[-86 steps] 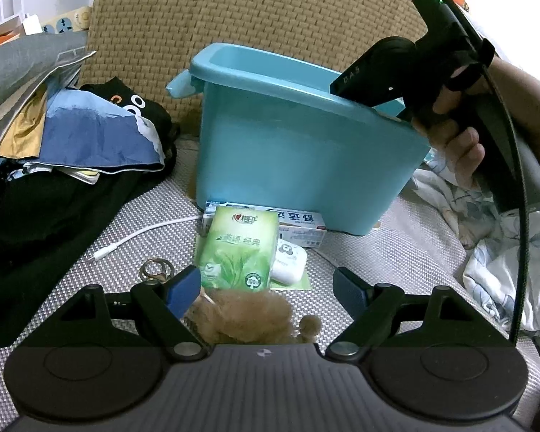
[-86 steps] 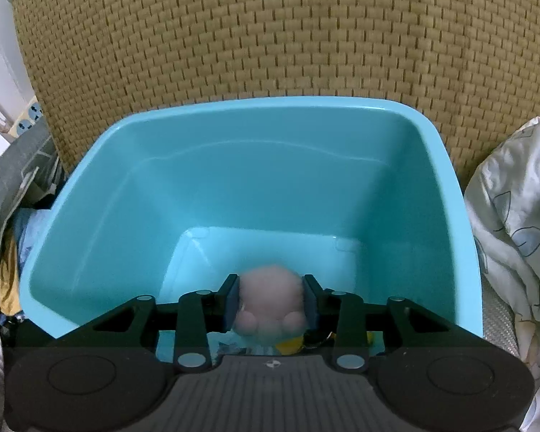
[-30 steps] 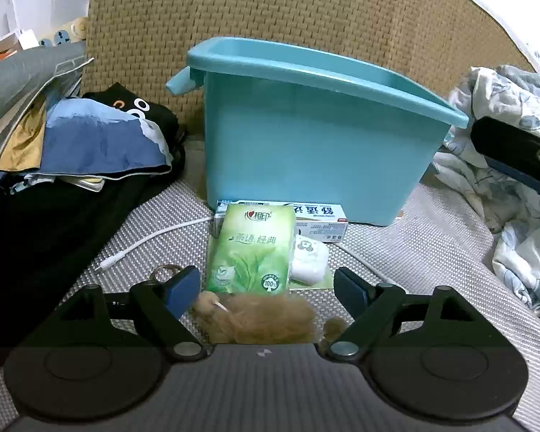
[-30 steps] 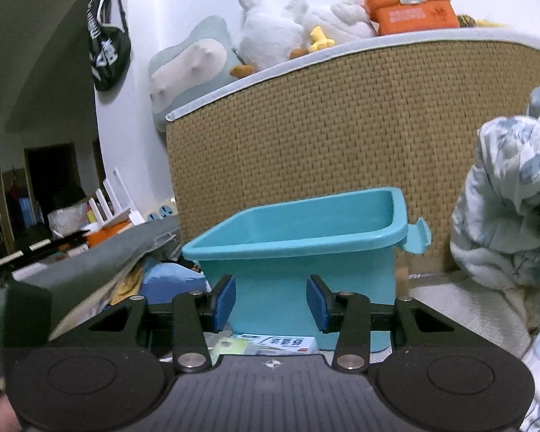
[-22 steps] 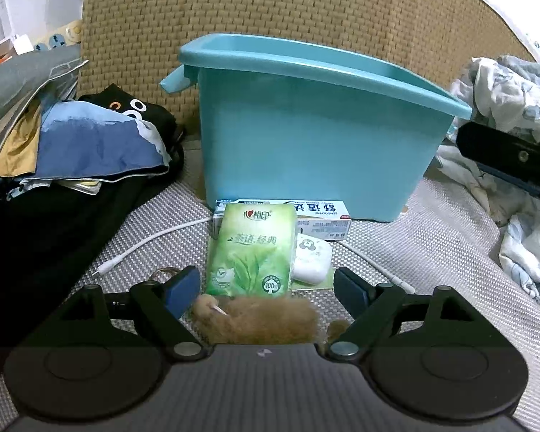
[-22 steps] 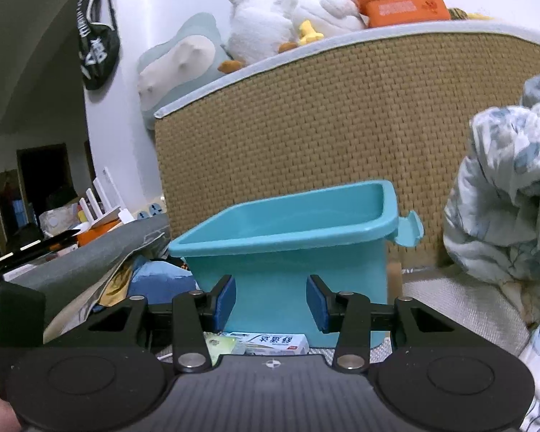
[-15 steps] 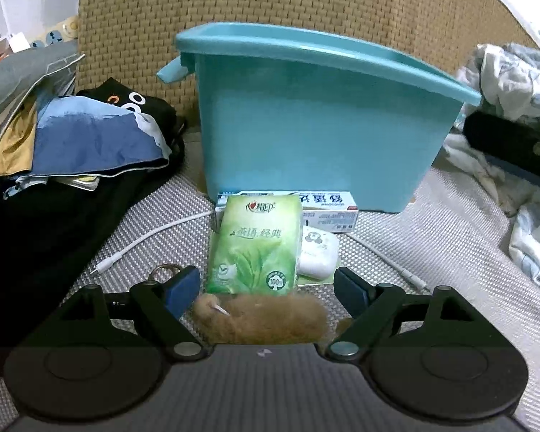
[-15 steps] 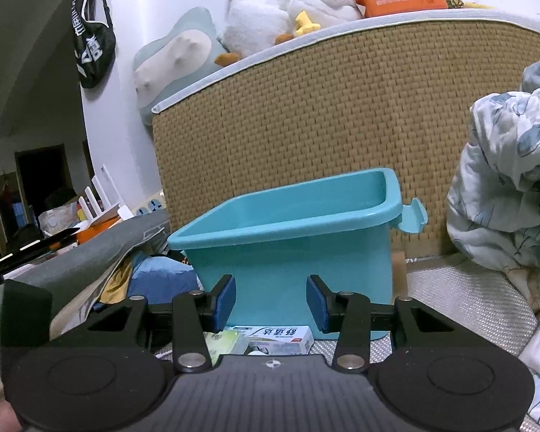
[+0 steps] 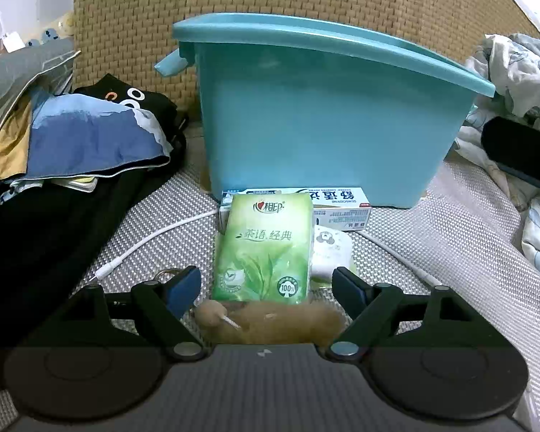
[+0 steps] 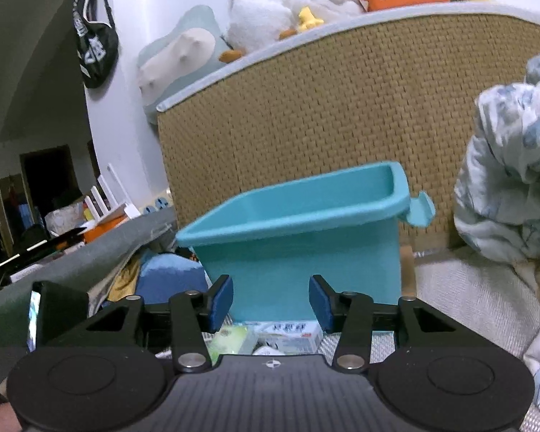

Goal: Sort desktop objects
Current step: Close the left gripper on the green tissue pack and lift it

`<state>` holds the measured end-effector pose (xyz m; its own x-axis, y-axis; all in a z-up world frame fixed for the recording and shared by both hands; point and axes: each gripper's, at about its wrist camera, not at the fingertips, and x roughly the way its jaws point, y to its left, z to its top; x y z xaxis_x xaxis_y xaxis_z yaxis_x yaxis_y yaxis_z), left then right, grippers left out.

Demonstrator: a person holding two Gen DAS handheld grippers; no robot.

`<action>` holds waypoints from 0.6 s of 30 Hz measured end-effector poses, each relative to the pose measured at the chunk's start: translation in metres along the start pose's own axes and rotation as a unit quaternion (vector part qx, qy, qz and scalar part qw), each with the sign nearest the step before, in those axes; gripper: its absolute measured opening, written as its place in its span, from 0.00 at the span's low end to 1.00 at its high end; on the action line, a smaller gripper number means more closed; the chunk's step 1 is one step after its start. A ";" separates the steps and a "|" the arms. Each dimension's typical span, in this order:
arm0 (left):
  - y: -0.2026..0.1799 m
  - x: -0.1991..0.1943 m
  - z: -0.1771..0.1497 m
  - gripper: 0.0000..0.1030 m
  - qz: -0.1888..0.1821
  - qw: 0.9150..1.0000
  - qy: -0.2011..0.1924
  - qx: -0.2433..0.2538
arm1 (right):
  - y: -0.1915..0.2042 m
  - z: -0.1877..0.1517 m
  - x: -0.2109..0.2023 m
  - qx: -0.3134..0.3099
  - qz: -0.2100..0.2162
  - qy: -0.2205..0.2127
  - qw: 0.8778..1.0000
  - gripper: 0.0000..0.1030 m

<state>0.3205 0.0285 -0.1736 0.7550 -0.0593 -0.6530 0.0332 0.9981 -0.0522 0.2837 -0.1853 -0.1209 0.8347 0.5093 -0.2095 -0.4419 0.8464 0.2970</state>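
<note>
In the left wrist view my left gripper (image 9: 266, 280) hangs low over the woven mat, its jaws closing. A brown fluffy toy (image 9: 270, 324) lies between the fingers near their base, and the pads do not touch it. A green tissue pack (image 9: 264, 248) lies just ahead of the toy. Beyond it are a small white case (image 9: 329, 248), a toothpaste box (image 9: 338, 205) and the teal bin (image 9: 316, 115). My right gripper (image 10: 270, 300) points nearly level at the teal bin (image 10: 298, 252), its jaws opening with nothing between them. The bin's inside is hidden.
A white cable (image 9: 154, 237) and a key ring (image 9: 167, 272) lie left of the tissue pack. Dark and blue clothes (image 9: 90, 140) pile up at the left, and a patterned blanket (image 10: 504, 180) at the right. A woven headboard (image 10: 342, 115) stands behind the bin.
The right gripper no longer holds the pink thing it had over the bin; it has drawn back and down, and stands empty. The left gripper has edged a little closer to the bin.
</note>
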 end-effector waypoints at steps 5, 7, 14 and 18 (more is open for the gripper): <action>0.002 0.009 -0.003 0.64 -0.001 1.000 0.025 0.005 | 0.004 -0.004 0.003 -0.014 -0.003 0.005 1.000 0.49; 0.004 0.009 -0.004 0.60 0.001 1.000 0.023 -0.002 | 0.006 -0.008 0.003 -0.025 -0.007 0.008 1.000 0.49; 0.011 -0.001 -0.001 0.55 -0.017 0.999 0.005 -0.036 | 0.009 -0.013 0.005 -0.038 -0.009 0.014 0.999 0.49; 0.011 -0.005 -0.002 0.55 -0.016 0.999 -0.007 -0.044 | 0.009 -0.012 0.004 -0.039 -0.009 0.012 0.999 0.49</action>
<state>0.3156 0.0395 -0.1719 0.7630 -0.0909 -0.6399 0.0007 0.9902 -0.1398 0.2794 -0.1739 -0.1303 0.8349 0.4971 -0.2361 -0.4523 0.8642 0.2203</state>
